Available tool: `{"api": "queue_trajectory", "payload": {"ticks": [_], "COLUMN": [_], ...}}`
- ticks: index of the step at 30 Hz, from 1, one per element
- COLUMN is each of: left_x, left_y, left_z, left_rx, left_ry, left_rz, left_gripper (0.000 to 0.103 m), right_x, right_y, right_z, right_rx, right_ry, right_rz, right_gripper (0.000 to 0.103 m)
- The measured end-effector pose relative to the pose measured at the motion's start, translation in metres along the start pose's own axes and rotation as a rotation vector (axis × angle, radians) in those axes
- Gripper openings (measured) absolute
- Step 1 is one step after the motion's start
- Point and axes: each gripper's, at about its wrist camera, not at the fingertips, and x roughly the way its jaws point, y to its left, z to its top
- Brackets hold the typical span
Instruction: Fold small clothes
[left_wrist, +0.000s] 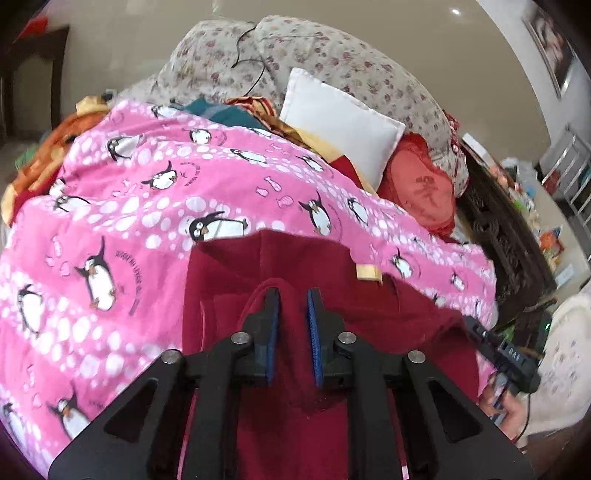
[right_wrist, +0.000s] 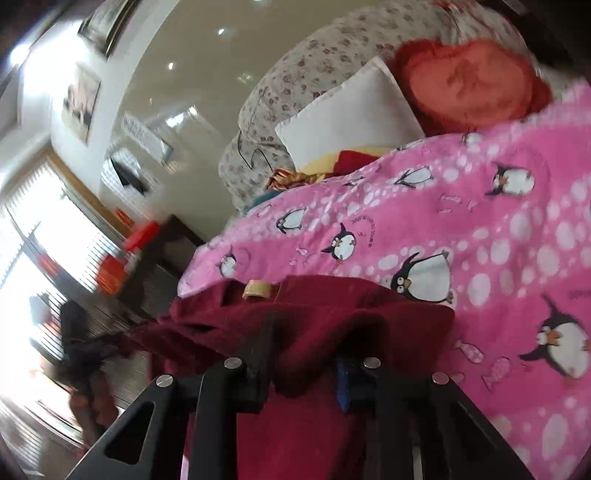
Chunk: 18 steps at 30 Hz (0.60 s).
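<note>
One maroon garment (left_wrist: 295, 266) lies at the bed's near edge on the pink penguin sheet (left_wrist: 129, 192), part-folded at best. Left gripper (left_wrist: 293, 295) jaws pinch a ridge of it; right gripper (right_wrist: 306, 332) is draped in the cloth (its jaws are hidden). Open sheet lies beyond; a white pillow (left_wrist: 340, 122) and piled clothes crowd the far side.
</note>
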Motion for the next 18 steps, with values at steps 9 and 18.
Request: {"api": "queue_trajectory", "payload": {"ticks": [9,18], "left_x": [-0.06,0.024], "left_y": [-0.004,-0.038], "left_z": [0.01,-0.03], "left_rx": [-0.006,0.169], "left_ry": [-0.215,-0.053], "left_rz": [-0.05,0.148], "left_gripper": [0.074,0.074], "right_x": [-0.056,0.034], "right_y": [0.041,0.054], "right_z": [0.004,-0.014], "right_rx": [-0.107,-0.259], "right_ry": [-0.155,0.063], "right_rz": [0.076,-0.287], "right_gripper": [0.049,0.049]}}
